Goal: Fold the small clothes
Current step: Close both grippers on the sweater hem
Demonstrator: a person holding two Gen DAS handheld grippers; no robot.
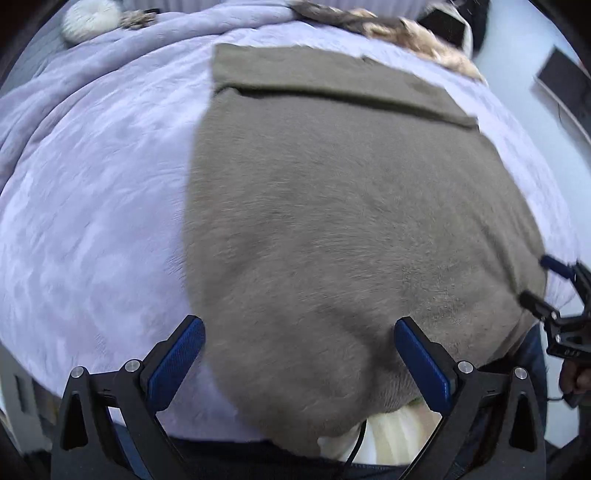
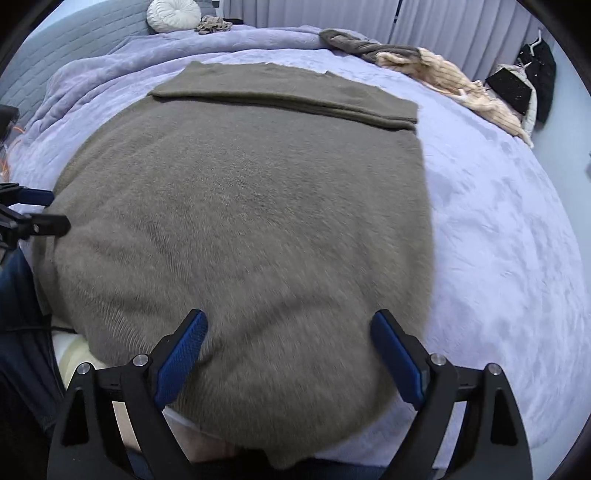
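A fuzzy grey-brown sweater [image 1: 332,206] lies flat on the lavender bedspread [image 1: 92,221], with a folded band across its far end. It also shows in the right wrist view [image 2: 240,206]. My left gripper [image 1: 299,328] is open and empty just above the sweater's near left edge. My right gripper [image 2: 290,321] is open and empty over the sweater's near right part. The right gripper shows at the right edge of the left wrist view [image 1: 543,280]; the left gripper shows at the left edge of the right wrist view [image 2: 51,210].
A cream and brown heap of clothes [image 2: 443,74] lies at the bed's far right. A round white cushion [image 2: 173,14] and a small crumpled garment [image 2: 214,25] sit by the grey headboard [image 2: 74,48]. Dark clothes [image 2: 539,70] hang by the curtains. The lavender bedspread [image 2: 498,221] extends right.
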